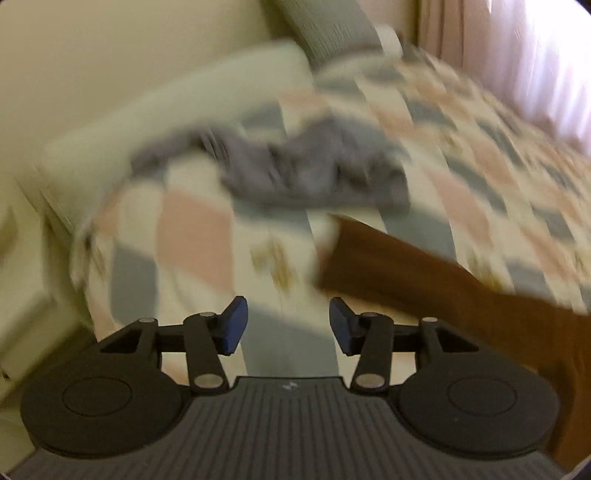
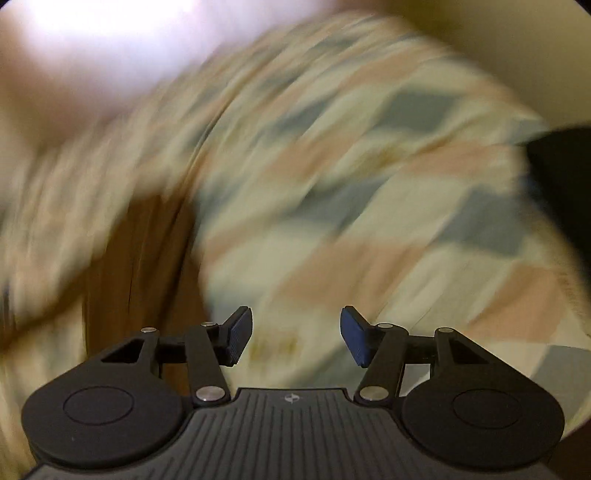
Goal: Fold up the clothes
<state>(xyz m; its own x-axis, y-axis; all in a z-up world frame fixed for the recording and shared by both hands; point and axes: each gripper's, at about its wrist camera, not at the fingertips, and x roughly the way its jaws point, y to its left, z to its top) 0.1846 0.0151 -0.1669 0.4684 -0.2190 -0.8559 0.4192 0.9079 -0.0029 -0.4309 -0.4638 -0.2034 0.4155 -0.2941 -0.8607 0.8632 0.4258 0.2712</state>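
A crumpled grey-purple garment (image 1: 314,166) lies on the checked bedspread (image 1: 207,229) in the left wrist view, well ahead of my left gripper (image 1: 288,325). A brown garment (image 1: 424,273) stretches from the bed's middle toward the lower right. My left gripper is open with nothing between its blue pads. In the right wrist view the picture is heavily blurred; the brown garment (image 2: 140,251) hangs at the left over the bedspread (image 2: 369,206). My right gripper (image 2: 295,332) is open and empty above the bed.
A pale pillow (image 1: 207,92) and a grey pillow (image 1: 328,26) lie at the head of the bed by the cream wall (image 1: 110,44). Pink curtains (image 1: 517,55) hang at the right. A dark shape (image 2: 561,177) sits at the right edge.
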